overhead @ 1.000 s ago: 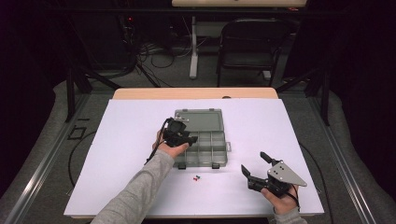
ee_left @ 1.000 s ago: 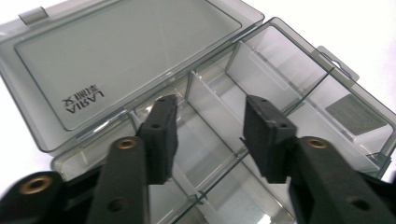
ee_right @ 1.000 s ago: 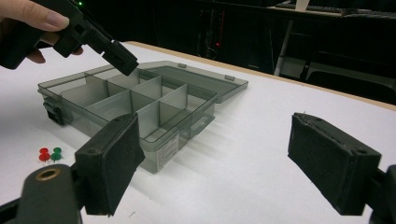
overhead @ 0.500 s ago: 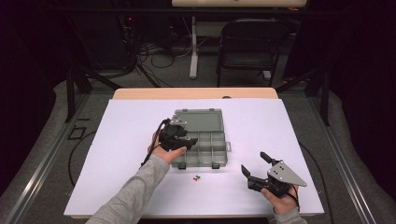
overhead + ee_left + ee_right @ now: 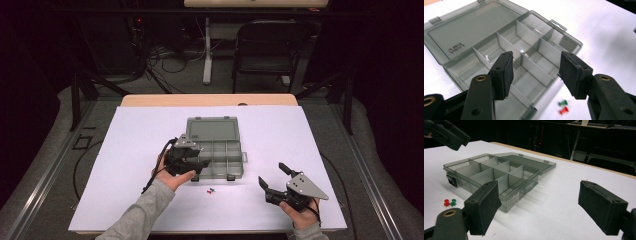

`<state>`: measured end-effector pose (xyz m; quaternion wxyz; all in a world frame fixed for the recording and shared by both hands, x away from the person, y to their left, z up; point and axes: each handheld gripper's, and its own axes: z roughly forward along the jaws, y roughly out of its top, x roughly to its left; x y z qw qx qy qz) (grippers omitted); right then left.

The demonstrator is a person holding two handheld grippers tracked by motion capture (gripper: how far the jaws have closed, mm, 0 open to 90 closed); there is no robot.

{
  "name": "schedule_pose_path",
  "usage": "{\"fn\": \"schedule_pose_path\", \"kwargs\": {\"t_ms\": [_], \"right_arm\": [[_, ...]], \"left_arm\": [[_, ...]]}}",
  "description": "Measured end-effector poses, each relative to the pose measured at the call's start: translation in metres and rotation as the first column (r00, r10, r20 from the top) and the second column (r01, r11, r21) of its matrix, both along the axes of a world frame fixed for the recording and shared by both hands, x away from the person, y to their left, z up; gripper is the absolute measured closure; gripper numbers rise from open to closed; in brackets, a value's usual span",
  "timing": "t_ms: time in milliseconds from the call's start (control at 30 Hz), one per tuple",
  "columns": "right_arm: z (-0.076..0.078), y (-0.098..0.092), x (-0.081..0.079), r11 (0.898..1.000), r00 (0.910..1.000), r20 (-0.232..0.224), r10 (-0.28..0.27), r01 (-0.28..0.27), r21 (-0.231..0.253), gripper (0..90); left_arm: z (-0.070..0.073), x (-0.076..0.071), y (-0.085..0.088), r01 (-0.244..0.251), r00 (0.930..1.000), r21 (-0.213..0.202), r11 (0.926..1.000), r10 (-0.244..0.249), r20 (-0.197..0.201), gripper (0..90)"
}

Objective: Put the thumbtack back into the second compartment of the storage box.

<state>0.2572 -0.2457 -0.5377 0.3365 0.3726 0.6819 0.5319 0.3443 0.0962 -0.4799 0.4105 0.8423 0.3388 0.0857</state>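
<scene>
A white table (image 5: 125, 150) bears a grey compartment box (image 5: 215, 150), lid laid back, at its middle. The left gripper (image 5: 192, 162) hovers at the box's near left corner, its jaws just opened, nothing between them. The right gripper (image 5: 274, 179) rests spread, well apart. Two pushpins (image 5: 210, 190), red and green, lie just before the box.

Past the far edge of your white table (image 5: 125, 150) stands a black folding chair (image 5: 265, 47), and left of it a tangle of cables (image 5: 167, 60) lies on the grey floor (image 5: 45, 150) around a white stand leg (image 5: 207, 55).
</scene>
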Motion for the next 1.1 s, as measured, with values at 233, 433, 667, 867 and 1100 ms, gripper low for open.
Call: {"fn": "schedule_pose_path", "kwargs": {"t_ms": [233, 433, 667, 867, 1100], "right_arm": [[0.0, 0.0, 0.0, 1.0, 1.0, -0.001, -0.002, 0.002, 0.0, 16.6], [0.0, 0.0, 0.0, 1.0, 1.0, 0.001, -0.002, 0.002, -0.001, 16.6], [0.0, 0.0, 0.0, 1.0, 1.0, 0.001, -0.001, 0.001, -0.002, 16.6], [0.0, 0.0, 0.0, 1.0, 1.0, 0.0, 0.001, -0.001, -0.003, 16.6], [0.0, 0.0, 0.0, 1.0, 1.0, 0.0, -0.001, 0.001, -0.002, 16.6]], "left_arm": [[-0.008, -0.018, 0.001, 0.033, 0.9994, -0.01, 0.9994, -0.033, -0.008, 47.5], [-0.02, -0.027, 0.0, 0.057, 0.998, -0.009, 0.9983, -0.058, -0.024, 52.0], [-0.031, -0.034, -0.001, 0.086, 0.9955, -0.022, 0.9961, -0.087, -0.039, 55.9], [-0.048, -0.034, -0.003, 0.124, 0.9907, -0.011, 0.9923, -0.124, -0.056, 62.9], [-0.061, -0.033, -0.006, 0.153, 0.9864, 0.001, 0.9882, -0.153, -0.061, 65.4]]}}
